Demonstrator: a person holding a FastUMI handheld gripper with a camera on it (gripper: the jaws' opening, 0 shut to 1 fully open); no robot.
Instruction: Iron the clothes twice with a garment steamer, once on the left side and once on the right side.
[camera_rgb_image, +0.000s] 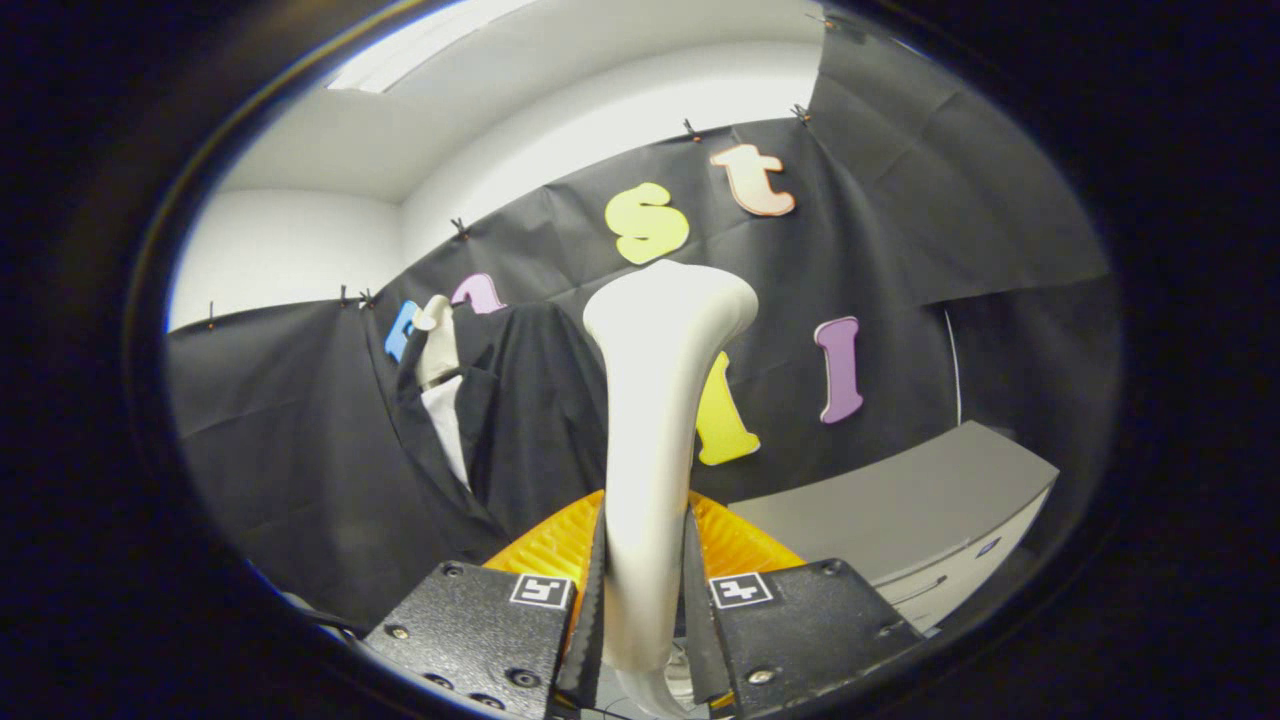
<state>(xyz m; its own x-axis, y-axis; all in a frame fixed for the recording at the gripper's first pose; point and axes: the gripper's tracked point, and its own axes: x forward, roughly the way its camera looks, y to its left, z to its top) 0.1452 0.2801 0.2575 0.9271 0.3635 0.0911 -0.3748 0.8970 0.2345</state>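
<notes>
Gripper view: tongs (645, 590) clenched on the white plastic garment steamer handle (655, 400), with the black garment on its mannequin (520, 410) beyond at left; a slack grip could let the steamer twist mid-stroke.

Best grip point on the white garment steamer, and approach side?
The narrow handle of the white plastic garment steamer, below its flared head. The gripper is already shut on it there, one finger on each flank. The slim waist fits between the fingers and the wide head above stops slip. Come side-on, head aimed at the black jacket on the mannequin.
</notes>
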